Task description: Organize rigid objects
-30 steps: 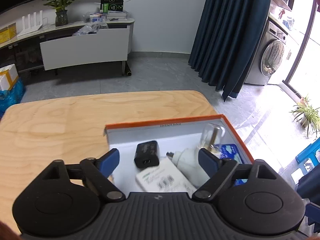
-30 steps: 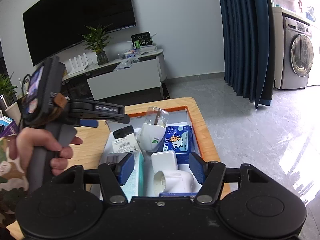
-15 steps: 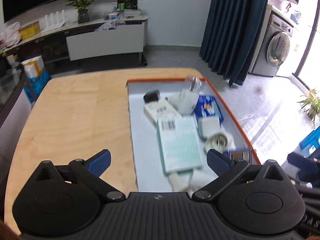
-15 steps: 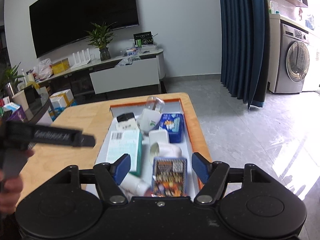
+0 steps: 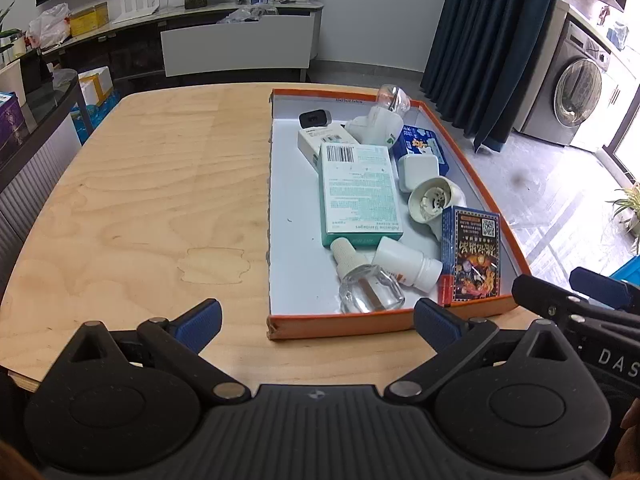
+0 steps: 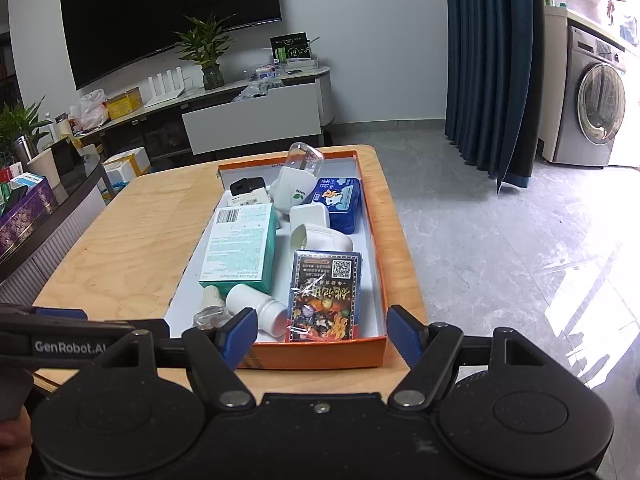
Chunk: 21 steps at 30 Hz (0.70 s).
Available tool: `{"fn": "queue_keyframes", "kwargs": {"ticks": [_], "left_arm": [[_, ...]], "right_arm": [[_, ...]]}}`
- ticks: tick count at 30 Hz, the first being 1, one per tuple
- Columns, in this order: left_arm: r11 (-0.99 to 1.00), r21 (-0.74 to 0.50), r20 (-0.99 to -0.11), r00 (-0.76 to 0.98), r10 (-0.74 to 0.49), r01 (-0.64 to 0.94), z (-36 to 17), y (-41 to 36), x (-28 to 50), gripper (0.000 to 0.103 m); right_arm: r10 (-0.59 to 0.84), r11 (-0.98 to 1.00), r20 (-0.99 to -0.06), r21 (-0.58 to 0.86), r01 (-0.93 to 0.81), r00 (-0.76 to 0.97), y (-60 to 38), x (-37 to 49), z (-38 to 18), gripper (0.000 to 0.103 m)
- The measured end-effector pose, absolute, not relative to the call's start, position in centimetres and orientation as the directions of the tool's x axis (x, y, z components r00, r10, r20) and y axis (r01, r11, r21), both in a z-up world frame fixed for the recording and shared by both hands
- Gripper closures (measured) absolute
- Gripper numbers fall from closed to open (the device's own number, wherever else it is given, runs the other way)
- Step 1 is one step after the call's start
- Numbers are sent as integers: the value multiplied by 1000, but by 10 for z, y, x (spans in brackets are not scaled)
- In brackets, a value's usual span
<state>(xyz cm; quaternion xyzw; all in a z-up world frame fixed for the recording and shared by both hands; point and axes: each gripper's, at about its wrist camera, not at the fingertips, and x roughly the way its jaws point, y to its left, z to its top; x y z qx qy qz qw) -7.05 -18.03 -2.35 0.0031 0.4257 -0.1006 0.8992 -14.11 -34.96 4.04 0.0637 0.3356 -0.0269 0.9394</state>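
A living room with a TV (image 6: 168, 16), a blue curtain (image 5: 492, 40) and a washer (image 6: 596, 108) lies behind a wooden table (image 5: 152, 200). On the table's right part sits an orange tray (image 5: 344, 326), crowded with small things.

The left gripper (image 5: 318, 320) hangs over the table's near edge, jaws wide apart and empty. The tray's near wall lies just ahead, between the two fingertips; its near left corner sits slightly inside the left jaw. A glass bottle (image 5: 370, 290) and a white bottle (image 5: 404, 264) lie just past that wall, ahead of the right jaw. A teal box (image 5: 360, 192) lies further ahead, and a card pack (image 5: 472, 256) is ahead of the right fingertip.

The right gripper (image 6: 318, 330) also stands wide apart, holding nothing. The tray's near wall spans the gap between its jaws, with the card pack (image 6: 324, 296) straight ahead and the white bottle (image 6: 256, 304) just past the left fingertip.
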Motion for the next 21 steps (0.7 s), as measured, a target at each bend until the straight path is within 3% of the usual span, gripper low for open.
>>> {"fn": "queue_keyframes", "kwargs": {"ticks": [21], "left_arm": [[983, -55, -756, 636, -156, 176, -27, -181, -83, 0]], "right_arm": [[-1, 993, -628, 90, 74, 778, -345, -146, 37, 18]]}}
